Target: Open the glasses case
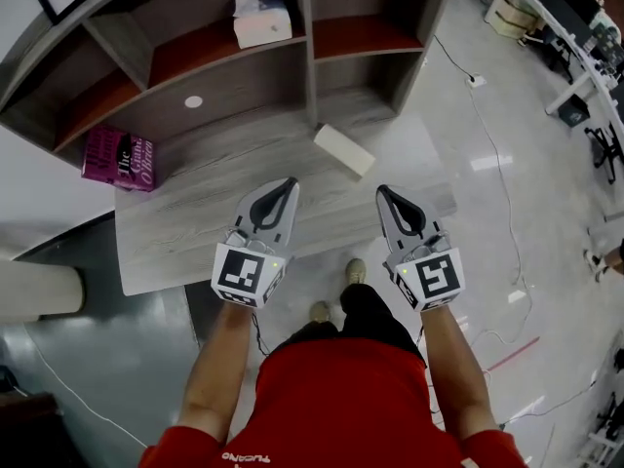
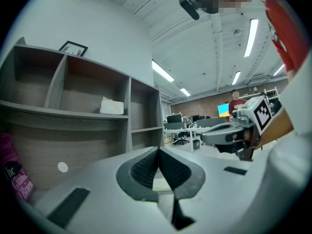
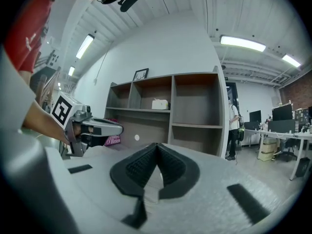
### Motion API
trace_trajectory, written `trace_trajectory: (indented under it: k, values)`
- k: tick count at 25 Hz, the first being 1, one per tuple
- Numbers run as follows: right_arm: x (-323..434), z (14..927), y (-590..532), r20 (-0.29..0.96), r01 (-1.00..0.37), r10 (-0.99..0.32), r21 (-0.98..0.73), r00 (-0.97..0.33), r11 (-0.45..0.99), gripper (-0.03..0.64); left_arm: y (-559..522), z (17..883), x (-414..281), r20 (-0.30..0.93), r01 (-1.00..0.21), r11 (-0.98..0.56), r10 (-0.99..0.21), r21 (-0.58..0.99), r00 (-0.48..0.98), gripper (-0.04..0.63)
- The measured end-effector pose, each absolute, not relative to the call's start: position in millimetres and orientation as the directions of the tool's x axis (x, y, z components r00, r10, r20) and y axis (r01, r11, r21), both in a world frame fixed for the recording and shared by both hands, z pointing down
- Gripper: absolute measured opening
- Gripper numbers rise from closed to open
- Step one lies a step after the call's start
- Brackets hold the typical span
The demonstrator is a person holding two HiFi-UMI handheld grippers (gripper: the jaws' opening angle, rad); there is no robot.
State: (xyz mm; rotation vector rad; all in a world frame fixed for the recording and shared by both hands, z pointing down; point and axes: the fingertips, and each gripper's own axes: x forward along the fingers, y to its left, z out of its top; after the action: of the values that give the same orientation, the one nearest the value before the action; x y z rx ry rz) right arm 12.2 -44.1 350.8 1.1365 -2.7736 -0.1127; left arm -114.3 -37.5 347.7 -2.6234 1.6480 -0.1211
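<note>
The glasses case point(image 1: 343, 150), a cream oblong box, lies closed on the grey wooden desk point(image 1: 195, 232), near its back right under the shelf unit. My left gripper point(image 1: 290, 182) hovers over the desk's front part, short of the case and to its left, jaws shut on nothing. My right gripper point(image 1: 381, 192) is level with it, below and just right of the case, also shut and empty. In the left gripper view the jaws point(image 2: 158, 150) meet at their tips, and the right gripper point(image 2: 229, 133) shows alongside. The right gripper view shows closed jaws point(image 3: 156, 145) and the left gripper point(image 3: 95, 127).
A grey shelf unit point(image 1: 312, 47) stands at the back of the desk with a white tissue box point(image 1: 261, 19) on one shelf. A pink book point(image 1: 119, 158) lies at the desk's left end. A white round disc point(image 1: 193, 101) sits on the shelf's back panel. Cables run over the floor at right.
</note>
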Motion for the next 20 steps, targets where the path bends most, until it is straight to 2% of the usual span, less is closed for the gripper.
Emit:
trace_trajectory:
  k: [20]
  values:
    - [4, 450, -170, 0.305, -0.588, -0.581, 0.078, -0.754, 0.805, 0.006, -183, 460, -107, 0.35, -0.923, -0.377, -0.876, -0.073, 0.331, 0.009]
